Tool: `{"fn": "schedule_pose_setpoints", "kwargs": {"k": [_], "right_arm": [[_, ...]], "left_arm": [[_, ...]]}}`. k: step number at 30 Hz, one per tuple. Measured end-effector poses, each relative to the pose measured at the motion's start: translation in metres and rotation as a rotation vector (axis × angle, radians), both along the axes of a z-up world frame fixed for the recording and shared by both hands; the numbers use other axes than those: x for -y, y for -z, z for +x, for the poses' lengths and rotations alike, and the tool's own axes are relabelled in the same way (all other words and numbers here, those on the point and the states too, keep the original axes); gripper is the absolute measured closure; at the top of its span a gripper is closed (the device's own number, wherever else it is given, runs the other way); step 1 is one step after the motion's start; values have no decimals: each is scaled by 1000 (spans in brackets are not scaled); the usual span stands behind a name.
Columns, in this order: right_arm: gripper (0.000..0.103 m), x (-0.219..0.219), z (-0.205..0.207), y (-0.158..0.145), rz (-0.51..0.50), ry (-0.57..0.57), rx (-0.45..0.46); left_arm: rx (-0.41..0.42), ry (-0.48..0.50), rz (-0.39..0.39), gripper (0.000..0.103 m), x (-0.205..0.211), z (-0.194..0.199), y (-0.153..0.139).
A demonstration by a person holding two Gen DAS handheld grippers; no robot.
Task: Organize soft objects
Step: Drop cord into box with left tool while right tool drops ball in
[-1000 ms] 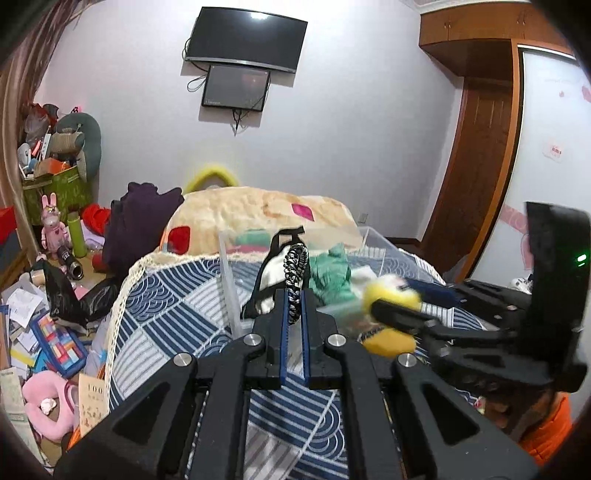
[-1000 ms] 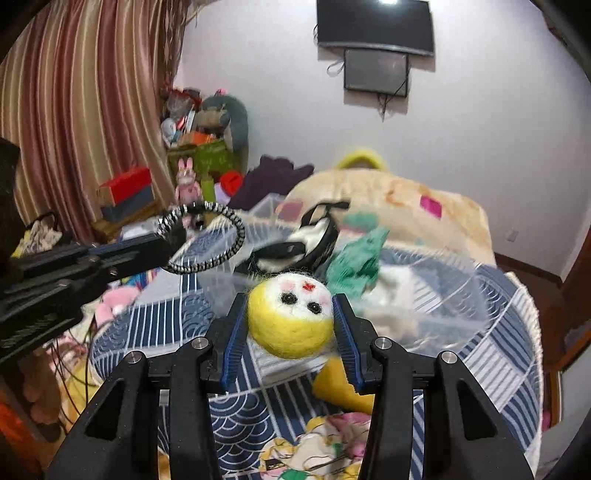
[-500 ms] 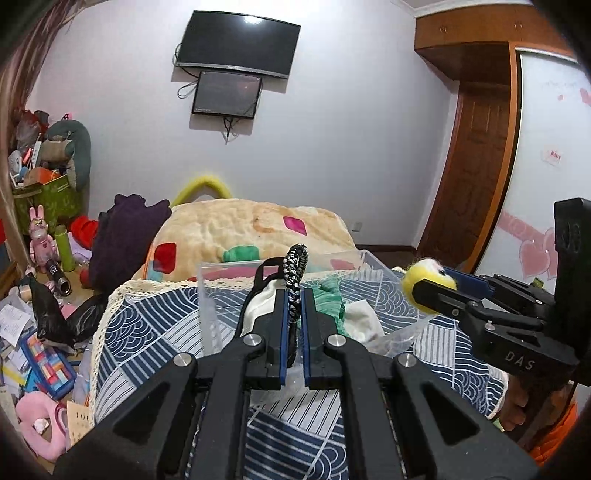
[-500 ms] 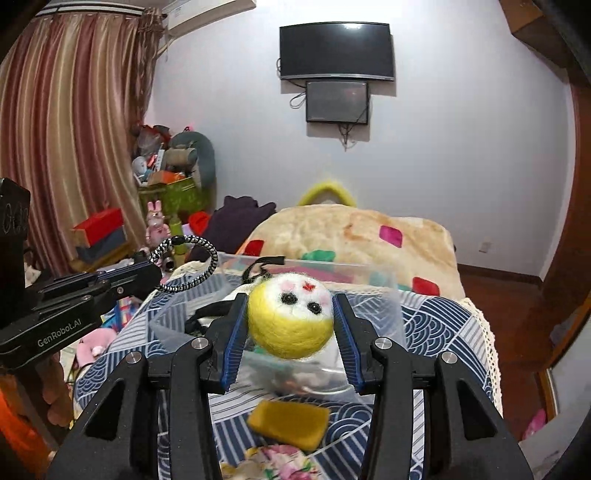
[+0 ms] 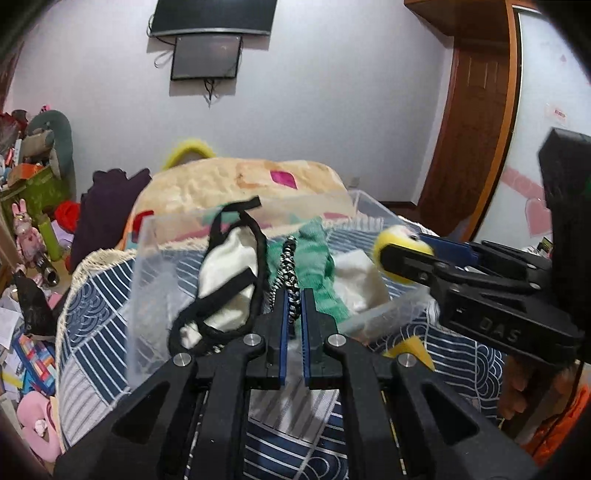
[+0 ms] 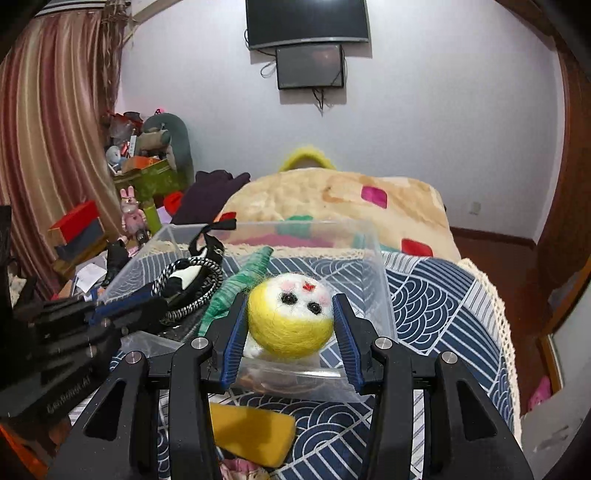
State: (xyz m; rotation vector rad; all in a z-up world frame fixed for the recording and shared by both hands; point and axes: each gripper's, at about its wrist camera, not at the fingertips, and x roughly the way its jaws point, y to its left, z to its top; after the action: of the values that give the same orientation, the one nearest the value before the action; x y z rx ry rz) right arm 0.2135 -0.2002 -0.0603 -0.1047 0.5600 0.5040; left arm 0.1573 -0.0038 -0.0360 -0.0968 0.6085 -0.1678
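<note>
Both grippers have come forward and down since half a second ago, so the clear plastic bin (image 6: 373, 258) now sits directly under their tips and fills more of each view.

Left gripper (image 5: 293, 317): fingers clenched on the black-and-white braided hair tie (image 5: 290, 273), which stands on edge between the blue pads, above the bin's near wall. From the right wrist view the same hair tie (image 6: 194, 284) shows as a loop over the bin's left half.

Right gripper (image 6: 291, 321): fingers grasping the yellow felt ball (image 6: 290, 317), white face with two black eyes and a red mark turned toward the camera, pads pressed to its sides. The ball hangs over the bin's near-right part; in the left wrist view it (image 5: 399, 247) is above the bin's right rim.

Inside the bin: a white cloth with black straps (image 5: 229, 280) at the left, a green knitted piece (image 5: 314, 266) in the middle, a white item (image 5: 358, 277) at the right.

A yellow sponge (image 6: 251, 432) lies on the blue wave-patterned bedspread (image 6: 436, 295) just in front of the bin, outside it.

Beyond the bin: a beige blanket with coloured patches (image 6: 343, 199), then a white wall carrying a television (image 6: 306, 22) with a smaller screen (image 6: 310, 66) below. Left of the bin, a striped curtain (image 6: 48, 140) and a cluttered toy pile (image 6: 147, 158). Right of the bin, a wooden door (image 5: 476, 129).
</note>
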Motion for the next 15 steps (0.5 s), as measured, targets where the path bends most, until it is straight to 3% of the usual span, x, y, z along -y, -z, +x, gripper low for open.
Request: {"fn": "schedule_pose_setpoints", "kwargs": {"k": [8,15], "right_arm": [[59,-7,3,10,-23,4,-34],[44,-4,-3,6,-35,-3,-25]], "left_arm": [[-4,-6,-3,94,-1,-1,2],[-15,-12,-14,91,-5,-8,-2]]}}
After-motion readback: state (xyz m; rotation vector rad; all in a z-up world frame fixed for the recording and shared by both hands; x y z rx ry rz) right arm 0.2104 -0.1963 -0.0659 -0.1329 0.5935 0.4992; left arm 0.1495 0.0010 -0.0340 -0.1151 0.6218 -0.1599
